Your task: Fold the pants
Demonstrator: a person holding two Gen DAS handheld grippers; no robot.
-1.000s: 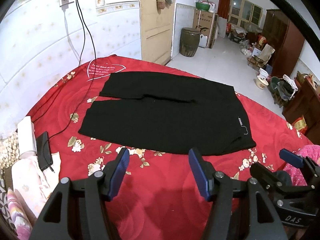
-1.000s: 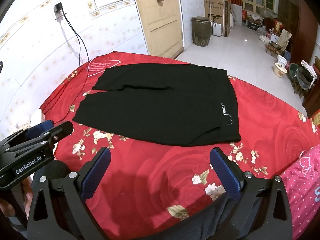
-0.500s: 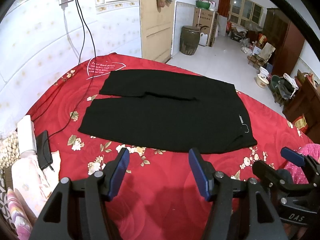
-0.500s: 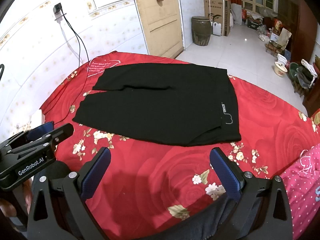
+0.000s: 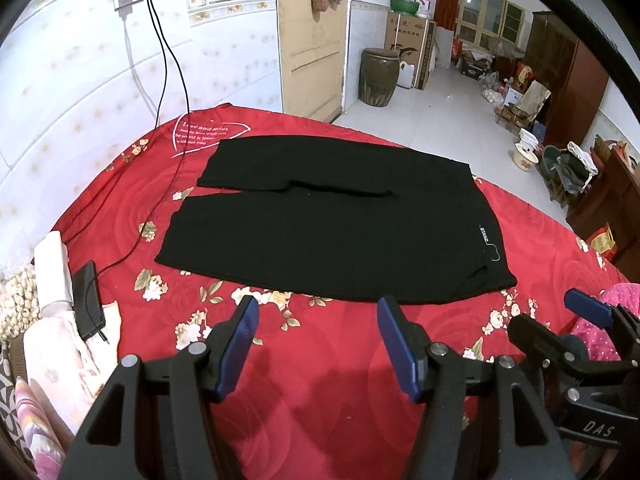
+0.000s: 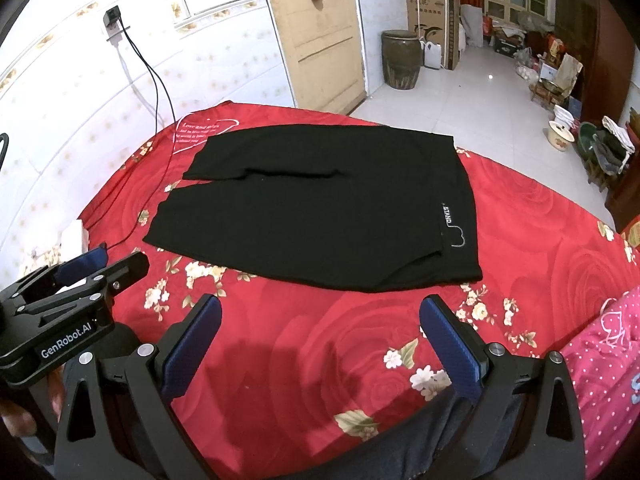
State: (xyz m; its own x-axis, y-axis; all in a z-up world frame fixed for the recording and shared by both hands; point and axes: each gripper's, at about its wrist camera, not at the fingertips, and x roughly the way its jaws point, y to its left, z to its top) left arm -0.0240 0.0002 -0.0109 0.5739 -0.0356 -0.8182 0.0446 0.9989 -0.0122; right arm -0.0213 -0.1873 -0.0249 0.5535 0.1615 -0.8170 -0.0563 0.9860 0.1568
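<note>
The black pants (image 6: 320, 216), marked "STAND" near the right waistband, lay flat on the red bedspread (image 6: 328, 344); the left gripper (image 5: 318, 340) and right gripper (image 6: 320, 340) stood wide and empty.

Black pants (image 5: 332, 232) with white lettering, red rose-patterned bedspread (image 5: 320, 360) with cream flowers, blue-padded black grippers.

Little has changed. In the left wrist view the pants (image 5: 332, 232) sit slightly higher than a second ago, and the right gripper (image 5: 576, 320) at the edge has slipped a little lower and farther from the pants' waistband corner.
</note>
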